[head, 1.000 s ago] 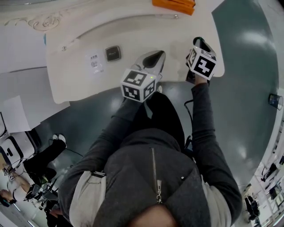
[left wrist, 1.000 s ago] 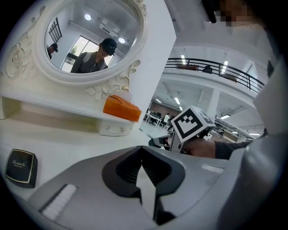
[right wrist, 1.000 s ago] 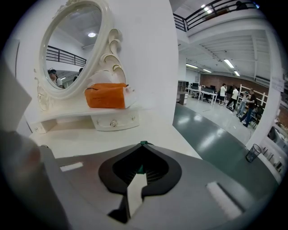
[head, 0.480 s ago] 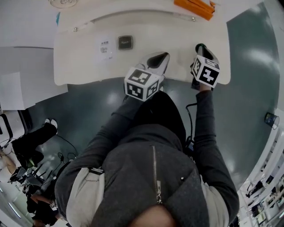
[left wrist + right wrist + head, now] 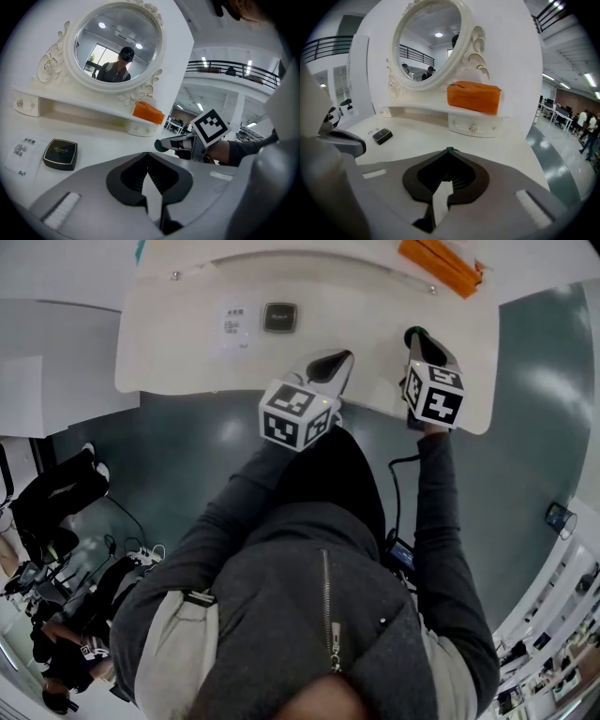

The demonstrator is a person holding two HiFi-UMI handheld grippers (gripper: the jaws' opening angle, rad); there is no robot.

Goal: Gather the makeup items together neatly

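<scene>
Both grippers have slid along the table's (image 5: 178,352) near edge. The right gripper (image 5: 414,334) has rolled and is closed tight, with an unidentified green bit at its tips; the left gripper (image 5: 339,358) is closed on nothing. Compact (image 5: 279,317): ahead and left of the left gripper, well apart, farther left still of the right. Step, as judged: approach, nothing gathered yet; the next move calls for opening the left jaws and reaching for the compact.

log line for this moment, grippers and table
left gripper: shut, empty | right gripper: shut, dark green bit at tips | black compact: on white table, untouched
</scene>
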